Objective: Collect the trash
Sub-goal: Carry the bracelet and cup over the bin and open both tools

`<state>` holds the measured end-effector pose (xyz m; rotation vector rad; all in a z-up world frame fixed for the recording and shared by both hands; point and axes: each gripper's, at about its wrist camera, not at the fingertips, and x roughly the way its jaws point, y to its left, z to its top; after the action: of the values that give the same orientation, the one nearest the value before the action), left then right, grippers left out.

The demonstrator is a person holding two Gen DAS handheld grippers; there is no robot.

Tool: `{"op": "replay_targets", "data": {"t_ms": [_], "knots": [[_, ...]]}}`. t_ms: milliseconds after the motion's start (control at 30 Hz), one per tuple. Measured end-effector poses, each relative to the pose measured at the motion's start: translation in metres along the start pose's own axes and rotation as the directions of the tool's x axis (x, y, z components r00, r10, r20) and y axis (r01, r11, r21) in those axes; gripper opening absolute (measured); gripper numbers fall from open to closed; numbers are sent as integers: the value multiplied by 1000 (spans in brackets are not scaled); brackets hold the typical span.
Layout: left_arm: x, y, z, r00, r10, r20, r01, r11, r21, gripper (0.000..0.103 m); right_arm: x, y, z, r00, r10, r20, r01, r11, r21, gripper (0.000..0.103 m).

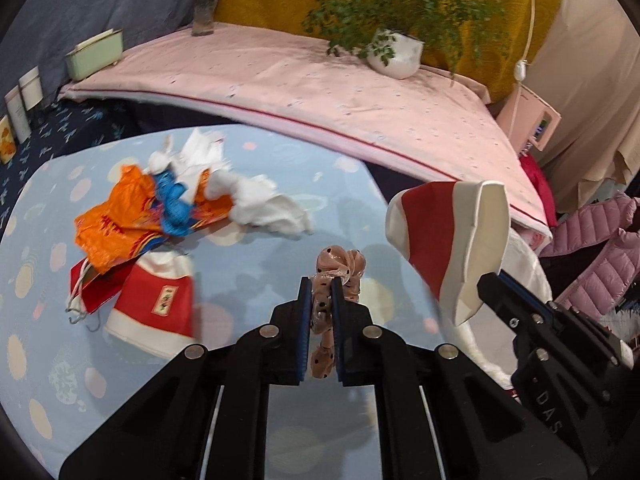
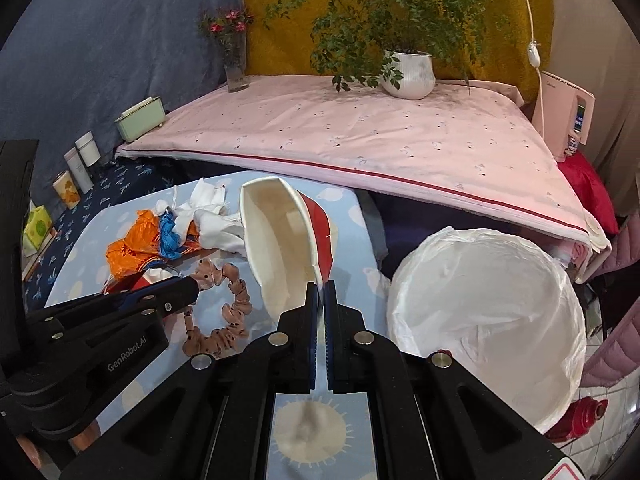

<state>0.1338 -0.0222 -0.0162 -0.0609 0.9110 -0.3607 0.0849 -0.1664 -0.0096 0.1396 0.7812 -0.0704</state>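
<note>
My left gripper (image 1: 321, 286) is shut on a tan dotted scrunchie (image 1: 340, 268), held just above the blue patterned table (image 1: 248, 280); the scrunchie also shows in the right wrist view (image 2: 228, 312). My right gripper (image 2: 321, 290) is shut on the rim of a red-and-white paper cup (image 2: 280, 240), tilted on its side above the table; the cup shows in the left wrist view (image 1: 452, 240). A pile of orange wrapper (image 1: 120, 220), blue wrapper (image 1: 174, 204) and white tissue (image 1: 264, 200) lies at the table's far left. A second red paper cup (image 1: 156, 304) lies on its side.
A bin lined with a white bag (image 2: 488, 320) stands right of the table. Behind is a pink-covered bench (image 2: 360, 136) with a potted plant (image 2: 408, 68), a flower vase (image 2: 236, 60) and a green box (image 2: 140, 122). A pink jacket (image 1: 600, 248) hangs at right.
</note>
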Motion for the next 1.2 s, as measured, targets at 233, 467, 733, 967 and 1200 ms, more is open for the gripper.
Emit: {"op": "replay_targets", "data": {"t_ms": [233,467,733,967,1200], "knots": [[-4,-57,8,998,-66,14,65,995,79,9,-19,-51,-5,998,-65,21,63,995,80,3],[0,-111,8,991,-135,1,133,980,148,9,-34,-104,-16,991,-133,23,127,977,168,3],[10,-160,2,984,-178,-32,181,960,213,9,-44,-143,-30,983,-183,12,175,957,230,3],[12,-178,-3,980,-196,-37,200,952,230,21,-47,-157,-37,981,-195,9,186,949,255,4],[12,-170,-1,987,-158,-17,158,967,199,45,-48,-157,-37,980,-198,15,187,945,267,10]]}}
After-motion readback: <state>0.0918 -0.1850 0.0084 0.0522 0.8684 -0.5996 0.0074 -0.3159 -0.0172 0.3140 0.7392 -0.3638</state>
